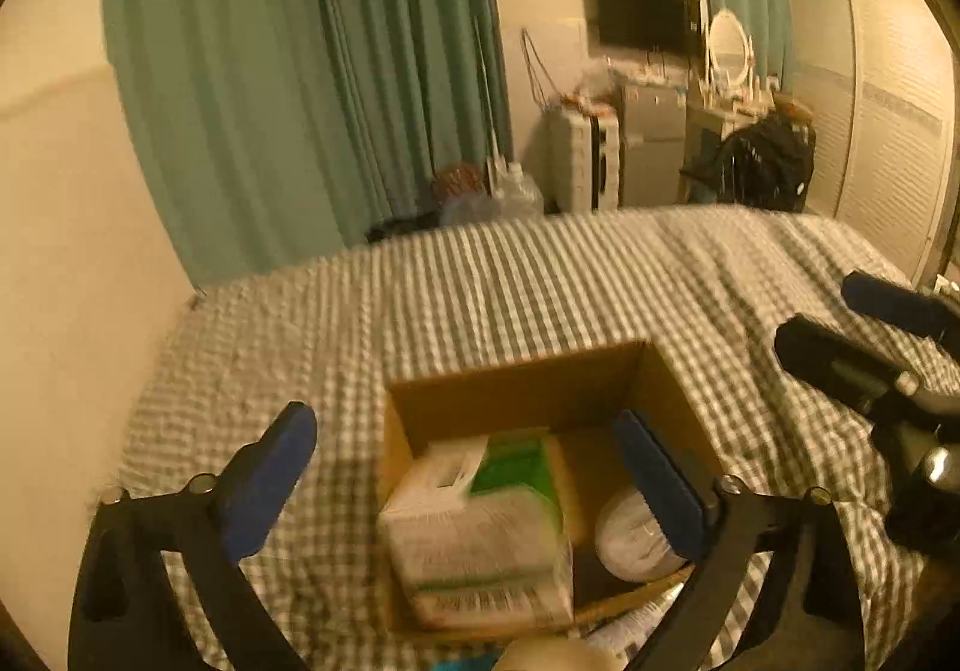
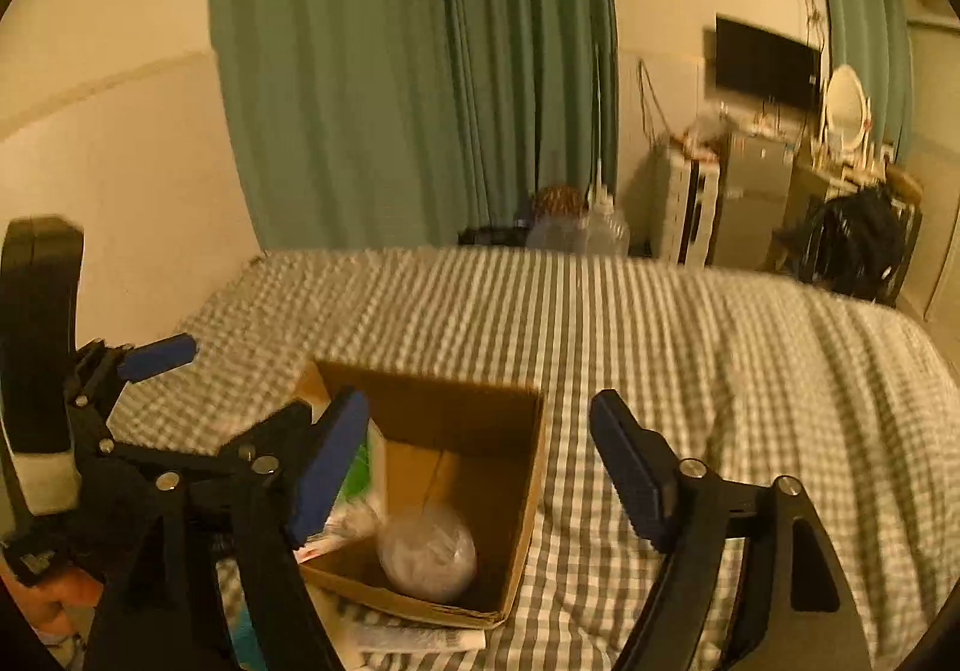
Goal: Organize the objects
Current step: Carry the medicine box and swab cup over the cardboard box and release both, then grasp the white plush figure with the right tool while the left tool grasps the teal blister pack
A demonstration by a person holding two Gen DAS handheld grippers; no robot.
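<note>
- The left wrist view looks forward and down from close above the near edge of the cardboard box, facing the far curtain.
- The right wrist view sits slightly right of it, facing the same way, also close.
- Both share the box, checked bedspread, curtain and far-right television.

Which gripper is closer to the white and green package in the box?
Left. The left gripper hovers right above the white and green package in the cardboard box; the right gripper is over the box's other side.
</note>
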